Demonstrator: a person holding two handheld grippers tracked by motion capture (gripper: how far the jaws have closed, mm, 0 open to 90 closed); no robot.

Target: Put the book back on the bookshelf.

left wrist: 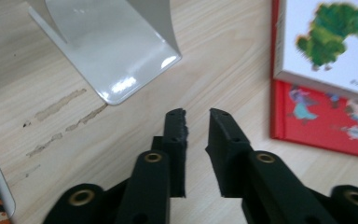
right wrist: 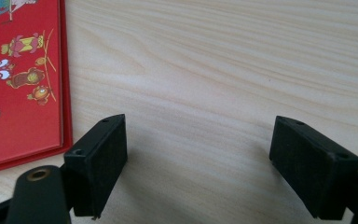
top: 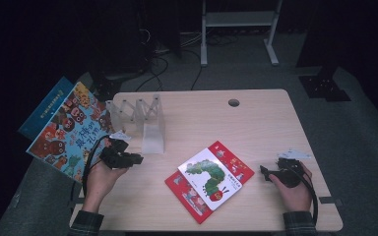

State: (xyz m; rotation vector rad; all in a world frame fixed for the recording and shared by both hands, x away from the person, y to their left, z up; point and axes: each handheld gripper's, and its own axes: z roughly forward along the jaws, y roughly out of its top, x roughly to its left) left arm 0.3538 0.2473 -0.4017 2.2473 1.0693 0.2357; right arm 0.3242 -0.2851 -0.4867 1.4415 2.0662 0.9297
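Where the tongs sit: both low over the wooden table (top: 256,113), one at each side of the stacked books.
Left tongs (top: 139,158): released; jaws parted by a narrow gap, bare wood showing between them, nothing gripped.
Left hand (top: 98,179): wrapped around the tongs' body from below, cable trailing back along the wrist.
Ahead of the left jaws: glossy foot plate of the folding rack (top: 145,118), near but not touching.
Between left jaws and rack foot: a few pale scuff marks (left wrist: 60,107) on the wood.
Outboard of the left tongs: large colourful picture book (top: 66,132), tilted and hanging past the table's edge, with a blue book (top: 42,110) behind it; contact with the rack too unclear to tell.
Right tongs (top: 263,171): released; jaws spread wide, only plain tabletop between them.
Right hand (top: 293,191): closed around the tongs' body, cable looping behind.
Just beyond the right tongs' left jaw: corner of the red book (top: 189,196), flat on the table, just beside the jaw and apart from it.
On top of the red book: white caterpillar book (top: 215,178), lying askew, between the two tongs and well clear of both.
Far side of the table from both tongs: a round cable hole (top: 234,103).
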